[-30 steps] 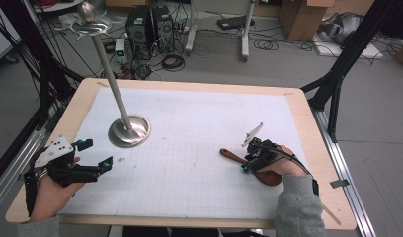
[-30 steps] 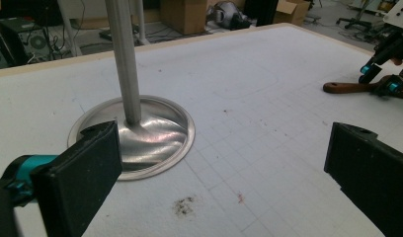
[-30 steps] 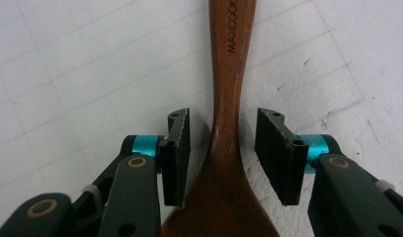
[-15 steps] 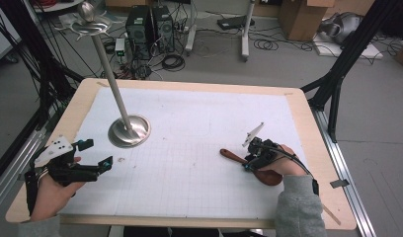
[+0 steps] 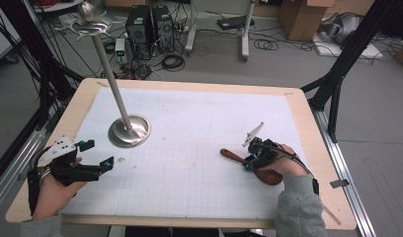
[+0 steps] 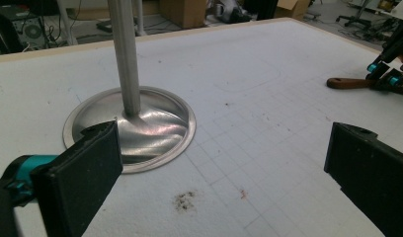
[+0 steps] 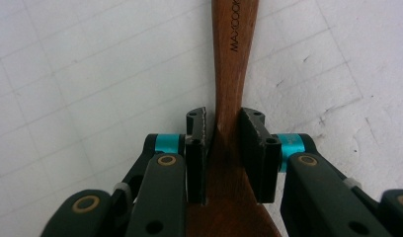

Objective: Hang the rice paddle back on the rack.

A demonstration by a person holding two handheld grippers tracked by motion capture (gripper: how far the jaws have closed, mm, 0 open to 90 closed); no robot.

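White gridded mat (image 5: 189,187) on wooden table (image 5: 308,128); cables, computer towers (image 5: 150,24) behind. Wooden spoon (image 5: 234,156): flat, handle toward metal stand (image 5: 129,131). Right gripper (image 5: 252,160) jaws just closing on spoon. Left gripper (image 5: 97,155) jaws apart.

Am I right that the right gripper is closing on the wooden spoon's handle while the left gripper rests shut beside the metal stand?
Not quite: the left gripper is open, not shut. The left gripper view shows its jaws standing wide apart, beside the metal stand. The rest holds: the right gripper has just been closing on the wooden spoon, its pads at the handle's neck.
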